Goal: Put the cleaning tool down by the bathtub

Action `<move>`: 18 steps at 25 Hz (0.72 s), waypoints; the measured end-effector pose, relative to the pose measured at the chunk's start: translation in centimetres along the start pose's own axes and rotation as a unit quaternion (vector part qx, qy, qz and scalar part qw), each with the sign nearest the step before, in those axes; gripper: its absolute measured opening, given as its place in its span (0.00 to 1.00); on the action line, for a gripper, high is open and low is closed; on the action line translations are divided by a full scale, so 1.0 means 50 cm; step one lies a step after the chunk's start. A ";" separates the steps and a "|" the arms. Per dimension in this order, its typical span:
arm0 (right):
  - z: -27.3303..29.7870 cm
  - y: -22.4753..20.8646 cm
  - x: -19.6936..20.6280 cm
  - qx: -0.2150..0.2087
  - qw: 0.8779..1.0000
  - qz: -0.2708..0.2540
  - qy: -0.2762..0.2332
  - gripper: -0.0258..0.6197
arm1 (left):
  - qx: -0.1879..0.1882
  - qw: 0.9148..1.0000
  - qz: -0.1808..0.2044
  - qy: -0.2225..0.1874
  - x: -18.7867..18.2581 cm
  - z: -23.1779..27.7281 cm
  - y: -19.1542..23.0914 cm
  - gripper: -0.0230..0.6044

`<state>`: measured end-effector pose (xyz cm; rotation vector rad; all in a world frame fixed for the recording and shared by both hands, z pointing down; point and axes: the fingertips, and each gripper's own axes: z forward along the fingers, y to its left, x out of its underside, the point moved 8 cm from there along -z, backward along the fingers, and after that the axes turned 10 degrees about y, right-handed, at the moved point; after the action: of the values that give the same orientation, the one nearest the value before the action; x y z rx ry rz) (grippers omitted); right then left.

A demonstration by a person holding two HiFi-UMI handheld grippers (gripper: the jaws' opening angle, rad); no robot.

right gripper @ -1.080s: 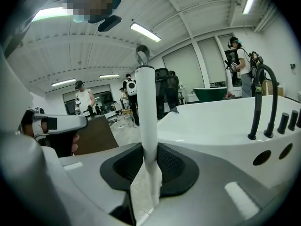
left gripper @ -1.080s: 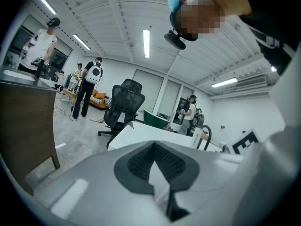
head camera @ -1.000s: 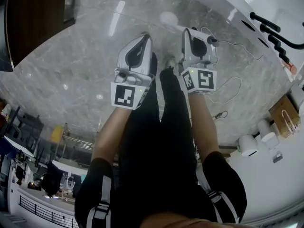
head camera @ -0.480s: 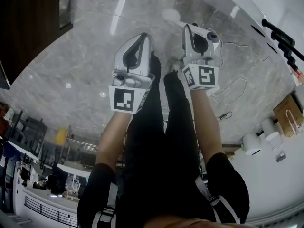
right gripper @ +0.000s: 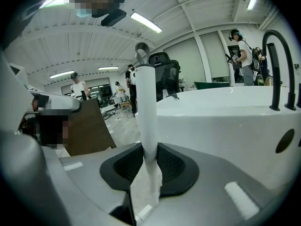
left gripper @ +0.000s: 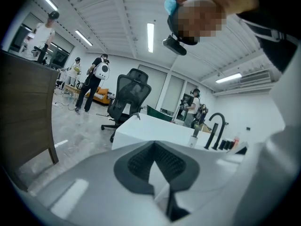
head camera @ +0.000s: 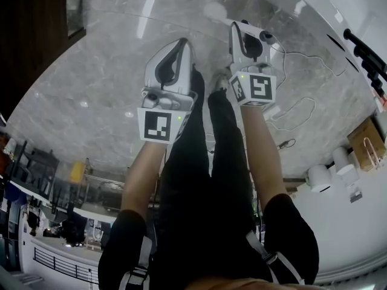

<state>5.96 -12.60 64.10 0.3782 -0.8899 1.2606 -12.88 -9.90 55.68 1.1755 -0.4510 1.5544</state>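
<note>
The cleaning tool [right gripper: 146, 107] stands upright, its white handle pinched between the right gripper's [right gripper: 149, 147] jaws, near the white tub [right gripper: 221, 112] with its black tap [right gripper: 277, 55]. The left gripper's [left gripper: 153, 145] jaws are pressed together on nothing. A chair [right gripper: 164, 72] stands beyond. A cable [head camera: 296, 110] lies on the grey marble floor [head camera: 91, 71].

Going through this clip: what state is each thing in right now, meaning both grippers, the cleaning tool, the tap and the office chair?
Left gripper: jaws together, nothing between them.
Right gripper: jaws closed on the tool's white handle.
Cleaning tool: gripped by its handle, not released.
Tap: no water seen running.
Office chair: unoccupied.
</note>
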 end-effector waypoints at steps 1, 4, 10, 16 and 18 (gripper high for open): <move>0.008 -0.003 0.005 0.000 1.000 0.000 0.001 0.19 | 0.001 1.000 0.001 0.000 0.004 0.007 0.002 0.05; 0.027 -0.011 0.021 -0.001 1.000 -0.003 0.003 0.18 | 0.003 1.000 0.001 0.000 0.014 0.026 0.008 0.05; 0.056 -0.020 0.054 -0.003 1.000 -0.007 0.013 0.19 | 0.006 1.000 -0.001 -0.003 0.028 0.054 0.020 0.05; 0.099 -0.027 0.097 -0.001 1.000 -0.011 0.026 0.18 | 0.007 1.000 -0.004 0.003 0.047 0.068 0.039 0.05; 0.115 -0.028 0.112 0.000 0.999 -0.012 0.031 0.18 | 0.009 1.000 -0.004 0.004 0.054 0.071 0.048 0.05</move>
<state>5.35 -13.34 72.19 0.3470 -0.8296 1.2435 -13.24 -12.10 60.24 1.1821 -0.4280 1.5595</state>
